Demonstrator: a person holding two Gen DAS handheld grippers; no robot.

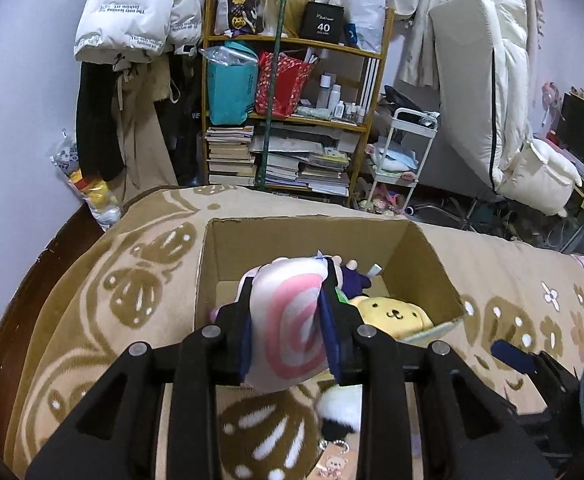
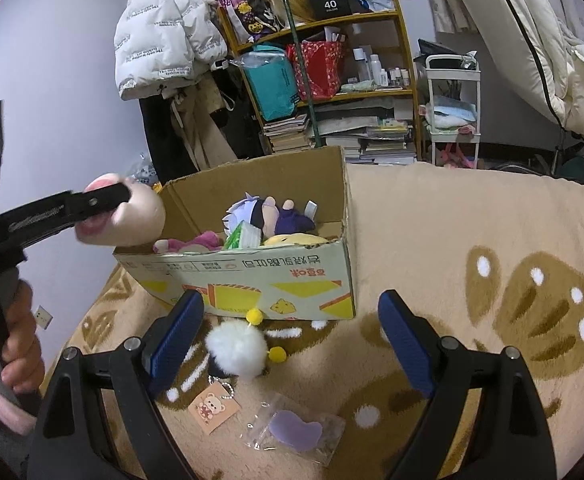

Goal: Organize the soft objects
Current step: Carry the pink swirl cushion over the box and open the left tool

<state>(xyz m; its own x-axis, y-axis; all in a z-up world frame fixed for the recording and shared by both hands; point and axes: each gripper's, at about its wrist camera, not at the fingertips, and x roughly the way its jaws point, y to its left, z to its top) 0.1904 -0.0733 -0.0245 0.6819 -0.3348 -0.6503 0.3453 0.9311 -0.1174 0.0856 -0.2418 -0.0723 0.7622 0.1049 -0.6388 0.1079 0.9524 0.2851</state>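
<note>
My left gripper is shut on a pink-and-white swirl plush, held over the near left edge of an open cardboard box. The right wrist view shows the same gripper and plush above the box's left corner. Inside lie a yellow dog plush, a purple-dressed doll and a pink plush. My right gripper stands open and empty in front of the box, over a white pom-pom keychain with a bear tag.
A purple heart in a clear bag lies on the beige patterned blanket. Behind the bed stand a crowded wooden shelf and a white cart. A hand grips the left tool's handle.
</note>
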